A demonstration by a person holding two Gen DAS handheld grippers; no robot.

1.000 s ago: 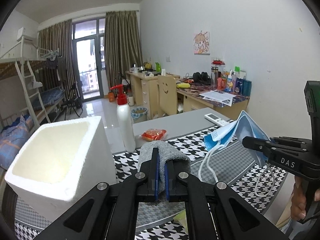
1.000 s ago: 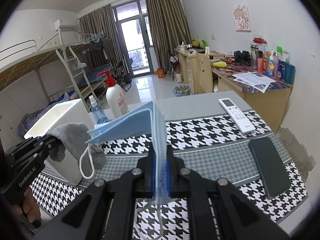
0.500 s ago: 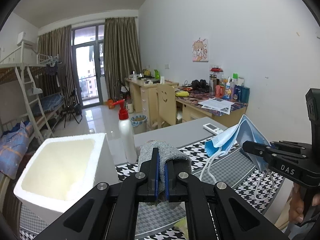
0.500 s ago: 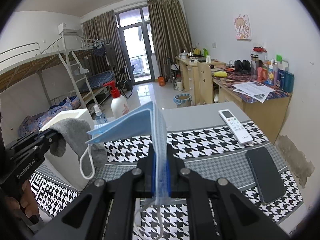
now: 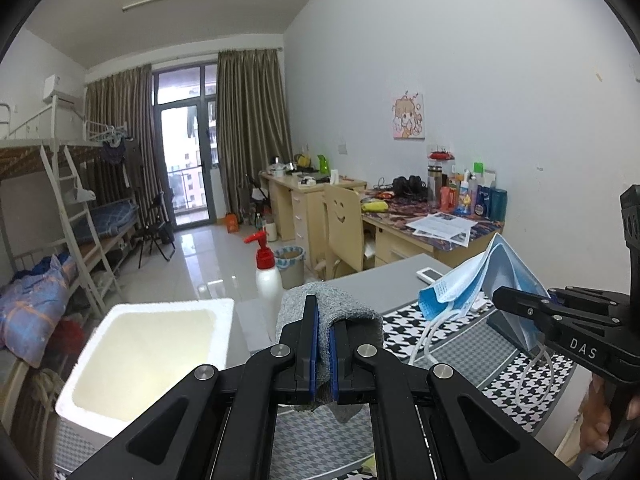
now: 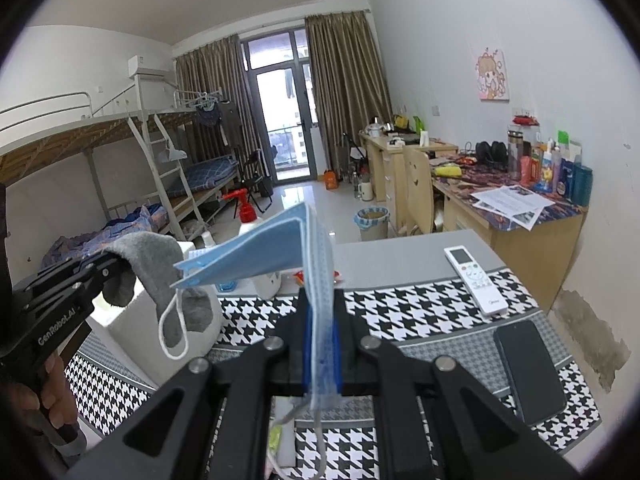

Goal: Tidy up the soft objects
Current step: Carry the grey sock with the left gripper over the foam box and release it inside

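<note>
My left gripper [image 5: 324, 344] is shut on a grey cloth [image 5: 340, 310] and holds it in the air to the right of an open white foam box [image 5: 132, 364]. In the right wrist view the left gripper [image 6: 100, 268] shows at the left with the grey cloth [image 6: 160, 272] hanging from it. My right gripper [image 6: 320, 336] is shut on a folded blue face mask [image 6: 272, 252], held above the table. The mask [image 5: 480, 284] and the right gripper [image 5: 516, 304] also show at the right of the left wrist view, with white ear loops dangling.
The table has a houndstooth cover [image 6: 420, 320]. On it are a white remote [image 6: 476, 280], a black phone [image 6: 528, 372] and a white pump bottle with red top [image 5: 266, 276]. A small red packet [image 6: 316, 276] lies behind the mask. Desks and a bunk bed stand beyond.
Both grippers have risen and tilted up, so the foam box and table sit lower in view. Each keeps its hold on its cloth or mask.
</note>
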